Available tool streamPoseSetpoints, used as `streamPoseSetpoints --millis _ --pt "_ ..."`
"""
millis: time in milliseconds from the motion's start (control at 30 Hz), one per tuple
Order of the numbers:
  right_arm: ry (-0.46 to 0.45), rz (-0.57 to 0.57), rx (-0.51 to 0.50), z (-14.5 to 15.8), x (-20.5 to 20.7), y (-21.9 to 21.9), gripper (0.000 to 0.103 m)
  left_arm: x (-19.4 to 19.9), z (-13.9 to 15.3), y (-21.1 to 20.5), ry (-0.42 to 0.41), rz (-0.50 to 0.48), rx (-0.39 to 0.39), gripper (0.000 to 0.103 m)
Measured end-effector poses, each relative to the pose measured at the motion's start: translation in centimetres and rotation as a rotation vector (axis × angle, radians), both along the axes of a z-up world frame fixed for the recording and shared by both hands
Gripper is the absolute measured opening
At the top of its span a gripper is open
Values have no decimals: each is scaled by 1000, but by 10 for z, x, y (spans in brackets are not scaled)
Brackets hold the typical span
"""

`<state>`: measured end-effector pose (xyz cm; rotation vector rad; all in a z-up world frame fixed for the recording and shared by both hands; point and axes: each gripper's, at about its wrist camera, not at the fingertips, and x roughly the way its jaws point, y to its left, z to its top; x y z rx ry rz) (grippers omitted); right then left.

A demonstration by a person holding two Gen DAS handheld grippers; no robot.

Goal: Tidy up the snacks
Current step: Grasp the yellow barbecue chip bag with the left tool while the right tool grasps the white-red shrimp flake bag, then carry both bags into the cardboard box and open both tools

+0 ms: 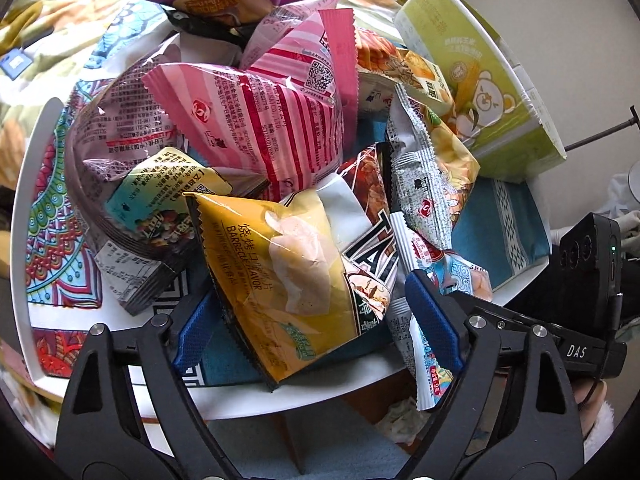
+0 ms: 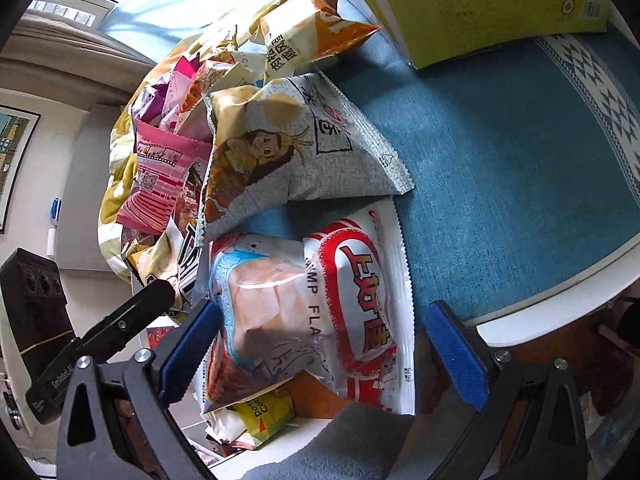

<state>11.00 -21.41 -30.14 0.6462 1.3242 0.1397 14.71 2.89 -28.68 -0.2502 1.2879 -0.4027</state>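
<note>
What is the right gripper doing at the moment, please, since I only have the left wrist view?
Observer: The right gripper is open, its fingers either side of a red-and-white shrimp-flavour bag.
Operator: Thank you. What lies just beyond that bag?
Observer: A grey bag with a cartoon figure, resting on the blue mat.
Operator: And further on?
Observer: An orange bag next to the yellow-green box.
</note>
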Motion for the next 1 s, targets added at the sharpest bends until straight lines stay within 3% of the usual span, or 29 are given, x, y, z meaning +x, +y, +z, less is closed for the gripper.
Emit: streamPoseSetpoints --millis 200,500,700,767,867,1000 --pt "17 32 33 -9 4 -3 102 1 -7 0 25 24 -18 75" --pt "26 61 -19 -2 13 11 102 -8 -2 -6 9 46 22 64" --pt "19 96 -13 1 18 17 87 -10 4 -10 -6 68 49 61" --pt "17 100 37 -2 20 16 75 -12 7 -10 -13 76 60 61" --pt "-1 127 51 0 22 12 65 -16 16 -11 -26 91 64 60" --pt "-25 159 27 12 14 12 64 -26 36 -8 -68 114 83 60"
